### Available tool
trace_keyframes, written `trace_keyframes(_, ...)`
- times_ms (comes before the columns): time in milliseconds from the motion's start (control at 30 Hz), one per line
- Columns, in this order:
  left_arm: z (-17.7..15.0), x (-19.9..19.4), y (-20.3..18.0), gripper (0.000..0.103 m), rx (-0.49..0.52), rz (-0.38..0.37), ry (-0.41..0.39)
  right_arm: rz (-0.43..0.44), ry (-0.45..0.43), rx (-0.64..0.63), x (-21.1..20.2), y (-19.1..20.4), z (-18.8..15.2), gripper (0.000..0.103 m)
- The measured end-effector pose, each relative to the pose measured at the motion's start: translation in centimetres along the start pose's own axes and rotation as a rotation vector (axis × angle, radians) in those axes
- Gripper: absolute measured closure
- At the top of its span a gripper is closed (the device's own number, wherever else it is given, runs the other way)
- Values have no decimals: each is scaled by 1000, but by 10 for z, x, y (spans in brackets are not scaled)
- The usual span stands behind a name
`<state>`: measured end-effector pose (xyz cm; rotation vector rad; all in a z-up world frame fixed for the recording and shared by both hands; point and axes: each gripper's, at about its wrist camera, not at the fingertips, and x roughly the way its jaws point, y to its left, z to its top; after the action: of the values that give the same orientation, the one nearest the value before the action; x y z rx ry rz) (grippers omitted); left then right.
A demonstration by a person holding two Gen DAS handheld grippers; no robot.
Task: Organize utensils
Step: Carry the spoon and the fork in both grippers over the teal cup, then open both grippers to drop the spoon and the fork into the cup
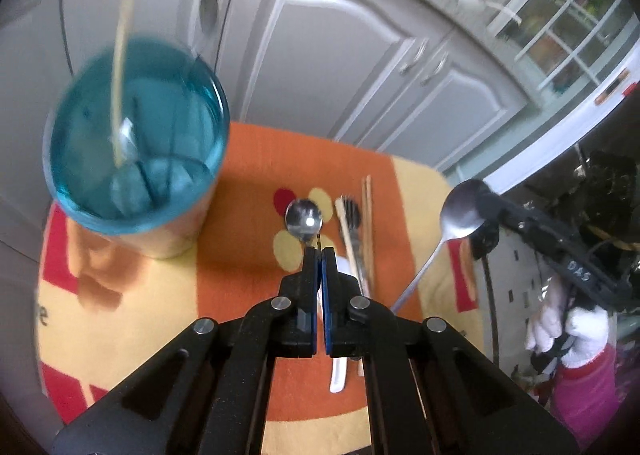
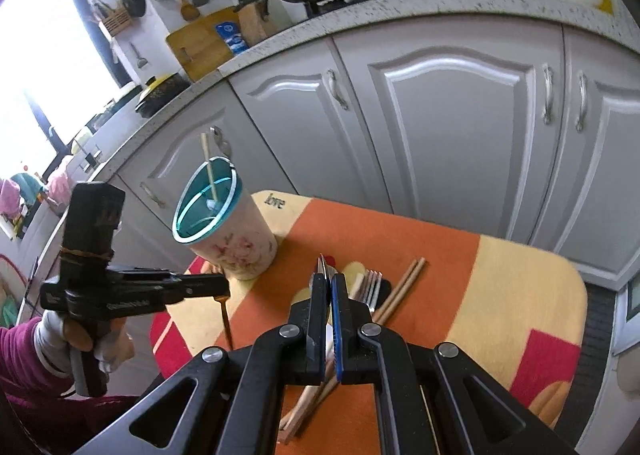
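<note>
My left gripper (image 1: 319, 255) is shut on the neck of a spoon. The spoon's shiny bowl (image 1: 304, 219) sticks out past the fingertips. In the right wrist view the left gripper (image 2: 222, 287) hovers beside the cup, and the spoon's coppery handle (image 2: 227, 321) hangs below it. My right gripper (image 2: 329, 279) is shut on a silver spoon (image 1: 460, 217), seen edge-on (image 2: 322, 266) between the pads. The right gripper (image 1: 484, 197) is lifted at the mat's right. A teal-lined cup (image 1: 136, 135) (image 2: 208, 211) stands at the back left with a chopstick (image 1: 120, 75) (image 2: 209, 167) in it.
On the orange, yellow and red table mat (image 1: 240, 175) (image 2: 500, 275) lie a fork (image 1: 352, 215) (image 2: 370, 287), a pair of chopsticks (image 1: 367, 231) (image 2: 404, 287) and a white-handled utensil (image 1: 338, 375). Grey cabinet doors (image 2: 440, 127) stand close behind. A gloved hand (image 2: 52, 335) holds the left gripper.
</note>
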<state>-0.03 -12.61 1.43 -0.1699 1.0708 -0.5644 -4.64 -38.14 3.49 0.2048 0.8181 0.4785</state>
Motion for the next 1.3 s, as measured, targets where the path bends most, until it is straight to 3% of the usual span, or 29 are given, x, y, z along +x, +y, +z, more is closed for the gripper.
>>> trace_keyframes(467, 38, -104, -2, 103, 17, -61, -144, 32, -108, -87, -24, 55, 57, 101)
trace_keyframes(800, 79, -166, 21, 103, 11, 6, -255, -5, -197, -135, -22, 97, 121, 101)
trace_keyframes(967, 91, -162, 42, 103, -16, 41, -253, -44, -193, -157, 4, 113, 140, 101)
trace_keyframes(1300, 92, -113, 82, 103, -106, 57, -201, -138, -177, -225, 62, 131, 151, 101)
